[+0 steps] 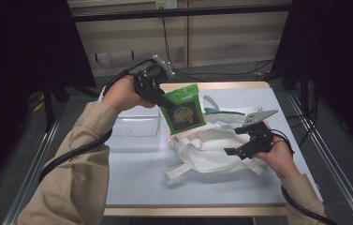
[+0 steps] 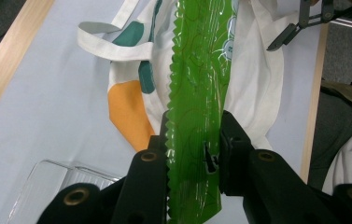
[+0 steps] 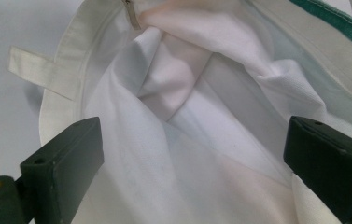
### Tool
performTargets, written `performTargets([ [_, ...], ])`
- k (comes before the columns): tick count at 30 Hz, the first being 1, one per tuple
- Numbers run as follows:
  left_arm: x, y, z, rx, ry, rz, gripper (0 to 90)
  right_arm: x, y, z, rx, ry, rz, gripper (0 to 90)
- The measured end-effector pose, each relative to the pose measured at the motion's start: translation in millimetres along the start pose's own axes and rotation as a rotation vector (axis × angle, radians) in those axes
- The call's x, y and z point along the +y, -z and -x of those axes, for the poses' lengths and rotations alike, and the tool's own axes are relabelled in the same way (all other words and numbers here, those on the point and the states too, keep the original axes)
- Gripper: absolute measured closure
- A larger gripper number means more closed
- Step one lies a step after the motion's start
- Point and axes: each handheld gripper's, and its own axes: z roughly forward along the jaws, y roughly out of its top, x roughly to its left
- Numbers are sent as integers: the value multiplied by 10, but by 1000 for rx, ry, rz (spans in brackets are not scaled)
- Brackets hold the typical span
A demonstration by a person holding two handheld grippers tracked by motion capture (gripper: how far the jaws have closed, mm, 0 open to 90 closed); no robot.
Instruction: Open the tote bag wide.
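1. My left claw point(image 1: 165, 104) is clamped on the side edge of the green snack pouch point(image 1: 183, 108), its jaws pressed on the crimped seam. The pouch hangs in the air above the counter point(image 1: 136, 178), just over the mouth of the white tote bag point(image 1: 211, 147).
2. My right claw point(image 1: 239, 140) stands wide open, gripping nothing; its jaws are spread at the tote's opening, white lining between them.
3. To do this well, I judge I should turn the pouch so a narrow end leads, then lower it straight into the gap my right claw faces, and keep hold until the pouch is below the hem.
4. My right claw would help more by pinching the near hem and lifting it; the cloth looks slack and folded, so the pouch could snag on a crease or on the zip at the rim.
5. The tote's inside looks empty, as far as the folds let me see.
6. The clear plastic tub point(image 1: 134, 129) beside the tote, on its left, also looks empty.
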Motion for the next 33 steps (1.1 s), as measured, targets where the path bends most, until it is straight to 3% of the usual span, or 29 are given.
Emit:
performTargets([
  [1,-10,4,1,1,15,9,756,-9,1,1,-4,-2,-2,43],
  [13,-79,26,-66,-9,19,-9,753,-28,21,28,-6,-8,-4,44],
  [24,-121,141,-165,-15,3,-8,754,-23,6,40,-5,-9,-10,44],
  [31,-167,184,-211,-18,-13,-31,754,-21,3,28,-7,-4,-11,44],
  [33,-195,211,-213,-15,-6,-15,754,-29,-9,11,3,1,-11,44],
])
